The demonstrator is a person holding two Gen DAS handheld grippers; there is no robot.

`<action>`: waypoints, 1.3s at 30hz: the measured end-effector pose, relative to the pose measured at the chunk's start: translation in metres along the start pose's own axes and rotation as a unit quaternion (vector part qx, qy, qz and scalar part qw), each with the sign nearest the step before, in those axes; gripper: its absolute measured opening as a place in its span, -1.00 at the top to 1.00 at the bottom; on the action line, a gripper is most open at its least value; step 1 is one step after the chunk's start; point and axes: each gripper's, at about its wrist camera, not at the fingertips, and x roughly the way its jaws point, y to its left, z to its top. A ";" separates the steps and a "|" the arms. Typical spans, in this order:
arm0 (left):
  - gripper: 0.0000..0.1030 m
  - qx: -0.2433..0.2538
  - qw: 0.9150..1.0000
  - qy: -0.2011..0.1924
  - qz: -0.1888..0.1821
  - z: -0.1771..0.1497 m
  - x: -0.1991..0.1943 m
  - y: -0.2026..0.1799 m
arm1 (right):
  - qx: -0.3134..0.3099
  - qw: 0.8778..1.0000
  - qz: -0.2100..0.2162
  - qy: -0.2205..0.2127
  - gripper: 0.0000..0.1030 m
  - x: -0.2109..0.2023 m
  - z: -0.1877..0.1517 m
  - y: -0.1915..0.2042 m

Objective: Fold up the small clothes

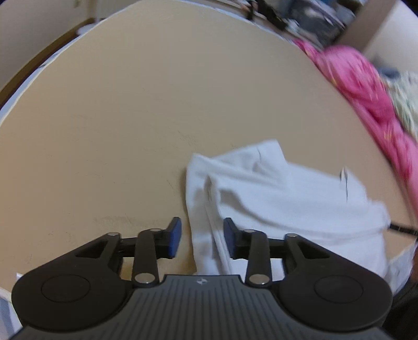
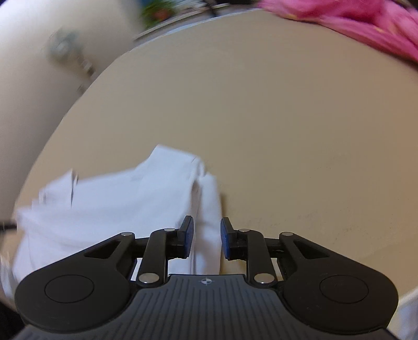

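Note:
A small white garment lies rumpled and partly folded on the beige table, near its front edge. My left gripper is open, its jaws straddling the garment's left edge just above the cloth. In the right wrist view the same white garment lies at lower left on the table. My right gripper is open, its jaws astride the garment's right edge. Neither gripper holds anything. Both views are motion-blurred.
A pink garment lies heaped along the table's far right edge, also seen in the right wrist view. Dark clutter sits beyond the table's far edge. A patterned cloth lies beside the pink one.

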 end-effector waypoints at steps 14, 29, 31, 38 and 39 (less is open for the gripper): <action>0.13 0.009 0.997 0.004 0.071 0.021 0.047 -0.023 | -0.118 0.992 -0.047 0.001 0.50 0.034 0.002 0.039; 0.88 0.001 0.999 -0.036 0.036 0.044 0.057 -0.043 | 0.029 0.994 -0.046 -0.094 0.47 0.044 0.045 0.025; 0.88 0.008 0.996 -0.062 0.057 0.045 0.050 -0.043 | 0.063 0.991 -0.047 -0.104 0.47 0.041 0.047 0.015; 0.86 -0.042 0.994 -0.086 0.051 0.048 0.040 -0.031 | 0.200 0.969 -0.008 -0.142 -0.05 0.027 0.047 -0.022; 0.81 -0.038 0.995 -0.081 0.052 0.048 0.041 -0.033 | 0.210 0.968 -0.004 -0.138 -0.05 0.028 0.046 -0.024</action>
